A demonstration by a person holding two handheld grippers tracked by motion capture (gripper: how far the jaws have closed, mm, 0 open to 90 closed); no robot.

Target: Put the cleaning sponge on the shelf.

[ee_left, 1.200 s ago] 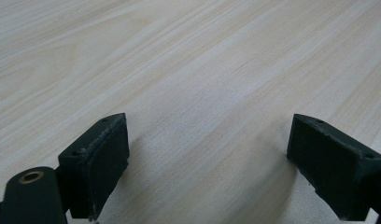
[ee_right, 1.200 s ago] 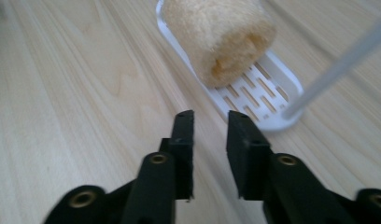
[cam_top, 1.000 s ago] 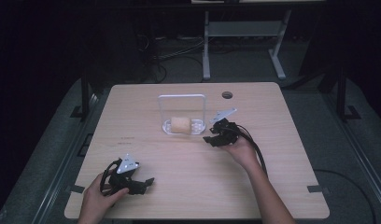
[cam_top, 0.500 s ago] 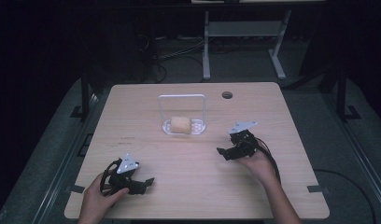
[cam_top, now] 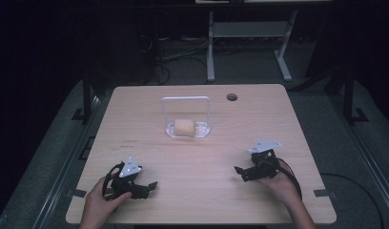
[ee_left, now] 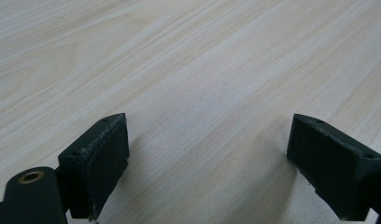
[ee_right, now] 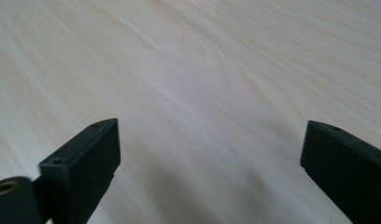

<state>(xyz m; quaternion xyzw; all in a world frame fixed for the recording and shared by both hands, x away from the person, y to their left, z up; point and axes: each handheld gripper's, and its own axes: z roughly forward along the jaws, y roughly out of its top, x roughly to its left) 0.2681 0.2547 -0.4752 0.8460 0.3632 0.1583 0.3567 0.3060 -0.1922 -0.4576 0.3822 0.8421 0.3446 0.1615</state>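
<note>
**One bread roll in one clear holder, two claws resting apart**

A single pale bread roll [cam_top: 185,127] sits inside one clear plastic holder [cam_top: 186,118] with a tall upright back wall, placed near the middle of a light wooden counter [cam_top: 207,200], toward its far side. One small dark round hole [cam_top: 231,97] marks the counter's far edge, to the right of the holder.

Two hands come in from the near edge, each holding one claw. The left claw [cam_top: 148,187] lies low near the front left corner, held by the left hand [cam_top: 99,205]; in the left gripper view its two black jaws stand wide apart over bare wood grain, with nothing between them. The right claw [cam_top: 240,172] lies near the front right, held by the right hand [cam_top: 284,183]; in the right gripper view its two jaws also stand wide apart over bare wood. Both claws are well apart from the holder and from each other. One cable trails back from each claw.
</note>
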